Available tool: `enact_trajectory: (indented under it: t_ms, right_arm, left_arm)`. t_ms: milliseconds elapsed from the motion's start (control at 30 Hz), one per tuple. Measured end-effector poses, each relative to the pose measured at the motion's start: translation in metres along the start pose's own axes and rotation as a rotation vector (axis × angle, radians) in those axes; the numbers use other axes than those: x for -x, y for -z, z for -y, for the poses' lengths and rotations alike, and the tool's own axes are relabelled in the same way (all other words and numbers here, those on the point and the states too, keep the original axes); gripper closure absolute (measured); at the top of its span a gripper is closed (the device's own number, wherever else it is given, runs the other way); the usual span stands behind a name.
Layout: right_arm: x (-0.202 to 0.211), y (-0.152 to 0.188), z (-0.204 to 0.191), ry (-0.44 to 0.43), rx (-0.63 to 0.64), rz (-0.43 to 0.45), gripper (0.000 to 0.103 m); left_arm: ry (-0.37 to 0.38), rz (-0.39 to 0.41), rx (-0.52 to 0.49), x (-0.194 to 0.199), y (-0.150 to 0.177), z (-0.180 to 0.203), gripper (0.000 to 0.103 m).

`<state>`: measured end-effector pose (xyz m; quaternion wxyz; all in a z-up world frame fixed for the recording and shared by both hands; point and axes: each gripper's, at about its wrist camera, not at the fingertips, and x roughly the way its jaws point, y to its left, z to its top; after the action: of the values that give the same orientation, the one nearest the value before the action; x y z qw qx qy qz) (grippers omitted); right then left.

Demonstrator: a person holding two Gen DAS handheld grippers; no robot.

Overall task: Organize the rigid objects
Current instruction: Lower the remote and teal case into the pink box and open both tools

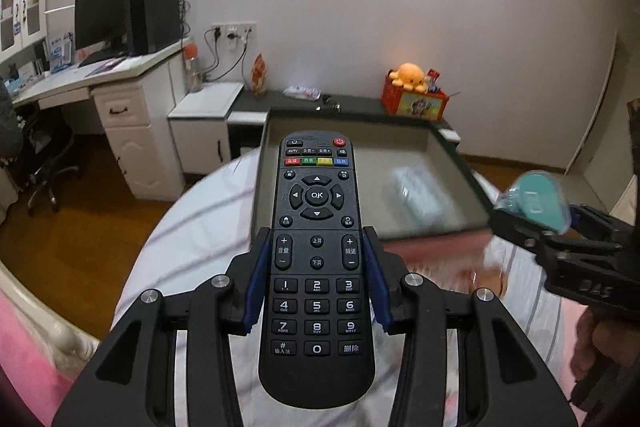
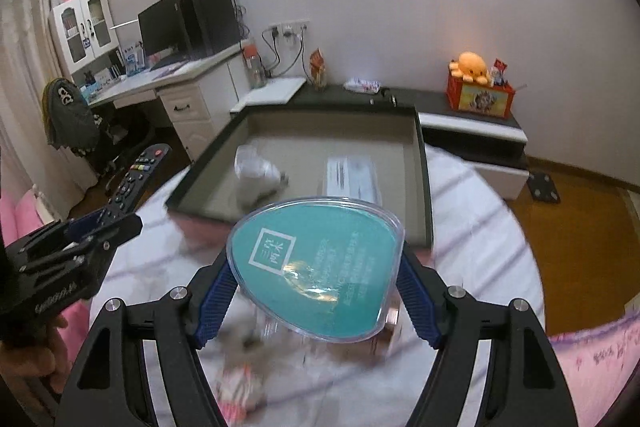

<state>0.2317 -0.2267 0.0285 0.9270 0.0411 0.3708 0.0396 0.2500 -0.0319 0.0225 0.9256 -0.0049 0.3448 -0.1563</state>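
My left gripper point(image 1: 317, 259) is shut on a black remote control point(image 1: 316, 211), its blue pads pressing both long sides, buttons facing up. It hangs above the striped bed, just short of a shallow dark-rimmed tray point(image 1: 460, 163). My right gripper point(image 2: 316, 267) is shut on a teal fan-shaped box with a clear plastic lid point(image 2: 316, 267), also lifted over the bed before the tray point(image 2: 425, 163). The left wrist view shows the teal box point(image 1: 534, 201) at the right edge. In the right wrist view the remote point(image 2: 134, 175) appears at the left.
In the tray lie a white crumpled item point(image 2: 256, 171) and a flat clear packet point(image 2: 352, 175). Loose small things lie blurred on the bed point(image 2: 244, 379) beneath my right gripper. Beyond stand a white desk point(image 1: 120, 95), a low dark cabinet point(image 2: 472, 123) and a red box with an orange plush point(image 2: 480, 91).
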Motion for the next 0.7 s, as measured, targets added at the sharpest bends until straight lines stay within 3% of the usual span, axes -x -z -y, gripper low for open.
enact_trajectory:
  t_ms: [167, 333, 533, 700]
  right_arm:
    - [-0.042, -0.043, 0.008, 0.012, 0.02, -0.014, 0.028]
    - [-0.1, -0.072, 0.023, 0.018, 0.015, -0.088, 0.028]
    - [-0.166, -0.089, 0.046, -0.003, -0.014, -0.234, 0.028]
    - [-0.191, -0.089, 0.05, 0.016, 0.014, -0.315, 0.027]
  left_arm:
    - [0.015, -0.002, -0.002, -0.036, -0.039, 0.011, 0.059]
    - [0.021, -0.07, -0.004, -0.097, -0.07, 0.013, 0.059]
    - [0.033, -0.176, 0.007, -0.155, -0.083, 0.013, 0.059]
    - [0.017, -0.263, -0.028, -0.183, -0.079, 0.017, 0.058]
